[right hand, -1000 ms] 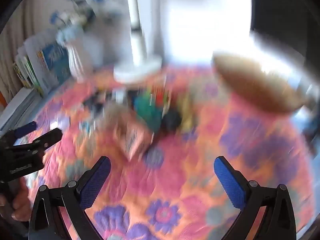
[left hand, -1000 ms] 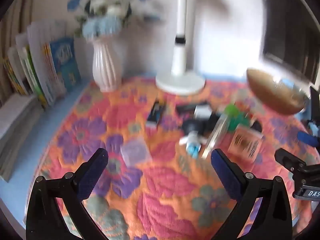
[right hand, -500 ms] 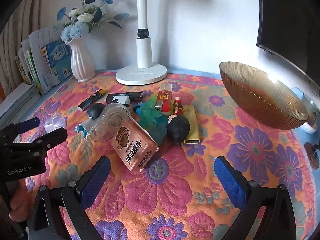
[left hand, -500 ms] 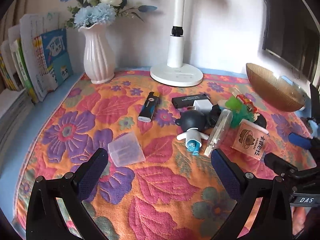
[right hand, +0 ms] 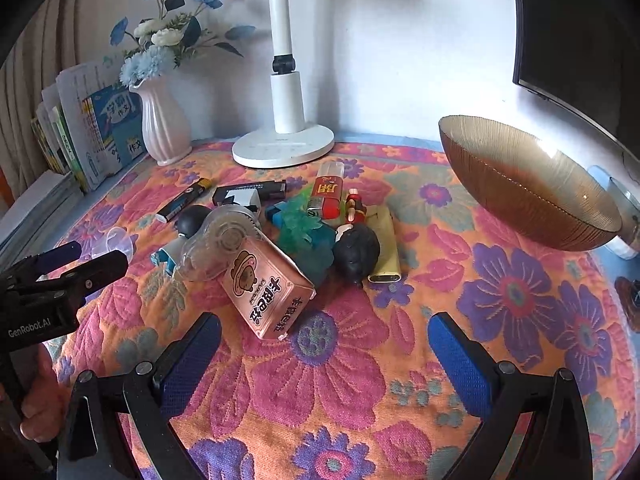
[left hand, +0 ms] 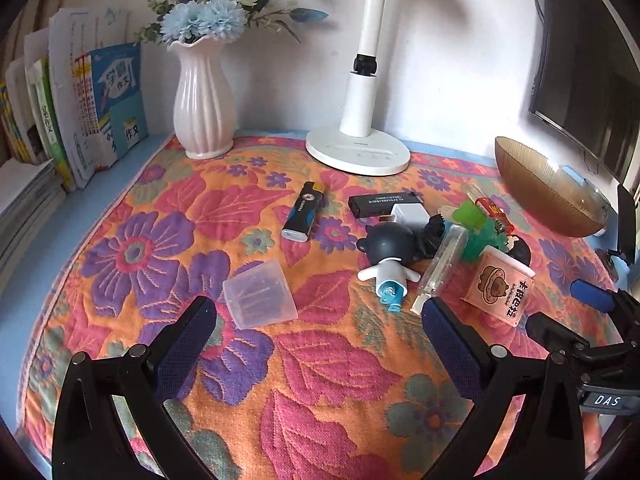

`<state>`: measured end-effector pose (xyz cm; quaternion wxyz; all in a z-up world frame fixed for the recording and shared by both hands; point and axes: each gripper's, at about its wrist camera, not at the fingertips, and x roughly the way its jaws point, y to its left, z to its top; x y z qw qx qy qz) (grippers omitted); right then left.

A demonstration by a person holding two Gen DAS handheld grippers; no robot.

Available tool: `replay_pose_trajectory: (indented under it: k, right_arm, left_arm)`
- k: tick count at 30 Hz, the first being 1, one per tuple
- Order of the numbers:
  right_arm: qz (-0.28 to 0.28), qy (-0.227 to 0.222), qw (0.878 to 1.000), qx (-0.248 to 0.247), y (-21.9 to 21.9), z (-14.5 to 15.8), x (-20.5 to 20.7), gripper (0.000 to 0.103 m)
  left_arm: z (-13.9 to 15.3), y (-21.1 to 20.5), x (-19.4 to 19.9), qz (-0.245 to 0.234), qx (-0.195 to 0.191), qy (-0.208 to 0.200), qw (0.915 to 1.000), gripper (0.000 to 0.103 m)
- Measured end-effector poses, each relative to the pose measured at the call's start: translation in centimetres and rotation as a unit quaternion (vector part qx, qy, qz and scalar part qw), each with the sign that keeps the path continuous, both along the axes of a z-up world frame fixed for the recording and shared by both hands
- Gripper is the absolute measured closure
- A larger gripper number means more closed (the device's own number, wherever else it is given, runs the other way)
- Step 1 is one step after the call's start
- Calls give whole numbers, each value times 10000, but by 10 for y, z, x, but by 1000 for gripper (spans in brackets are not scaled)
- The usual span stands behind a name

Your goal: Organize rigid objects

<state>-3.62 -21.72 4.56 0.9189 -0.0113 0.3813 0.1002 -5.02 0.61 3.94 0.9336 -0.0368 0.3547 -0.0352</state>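
A heap of small objects lies mid-cloth: a pink carton (right hand: 270, 288), a clear tape dispenser (right hand: 218, 240), a green toy (right hand: 304, 232), a red lighter (right hand: 326, 196), a black ball (right hand: 356, 252), a yellow case (right hand: 386, 248). In the left wrist view I see a clear plastic box (left hand: 260, 294), a black-blue lighter (left hand: 304, 212), a bear figure (left hand: 390, 258) and the carton (left hand: 500, 288). A brown ribbed bowl (right hand: 528, 188) stands at the right. My left gripper (left hand: 316, 344) is open just short of the clear box. My right gripper (right hand: 324, 354) is open in front of the carton.
A white lamp base (right hand: 282, 146) and a pink vase with blue flowers (right hand: 164, 124) stand at the back. Books (left hand: 80, 120) lean at the left. A dark screen (right hand: 572, 48) hangs at the right. A flowered cloth (right hand: 360, 380) covers the table.
Both views have gone from blurred to sharp as the grippers settled. The scene looks slightly closer and lower. Both grippers stay open and nothing on the cloth has moved.
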Motion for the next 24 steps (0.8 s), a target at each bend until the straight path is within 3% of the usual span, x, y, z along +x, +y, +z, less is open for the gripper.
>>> replay_pose_trajectory:
  k: [9, 24]
  right_arm:
    - [27, -34, 10000, 3, -2, 1, -1, 0]
    - [-7, 84, 10000, -41, -4, -2, 4, 0]
  left_arm:
    - [-3, 18, 2, 136, -441, 114, 9989, 1]
    - [-2, 15, 2, 112, -390, 115, 9991, 1]
